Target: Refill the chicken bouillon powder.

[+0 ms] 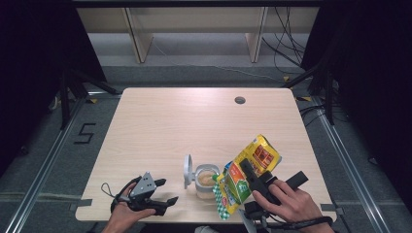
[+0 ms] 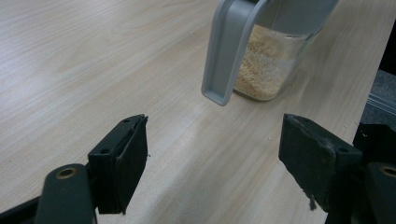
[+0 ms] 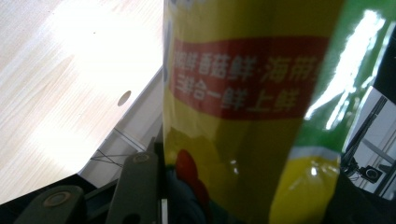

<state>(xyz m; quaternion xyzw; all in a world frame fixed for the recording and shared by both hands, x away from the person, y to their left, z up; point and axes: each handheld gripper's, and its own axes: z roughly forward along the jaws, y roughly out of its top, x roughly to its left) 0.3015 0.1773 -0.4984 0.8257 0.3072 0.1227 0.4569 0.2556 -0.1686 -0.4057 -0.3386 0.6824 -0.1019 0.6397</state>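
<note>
Right tool [image 1: 248, 171] pinching yellow bag [image 1: 245, 177], tilted over jar [image 1: 206, 180], approx. half full w/ granules; pour underway. Left tool [image 1: 163, 191] spread, idle.

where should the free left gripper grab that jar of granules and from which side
Grip the jar around its clear body, coming level from its left with the open left gripper. The lid stands flipped open on that side, so stay below it; the bag crowds the right.
</note>
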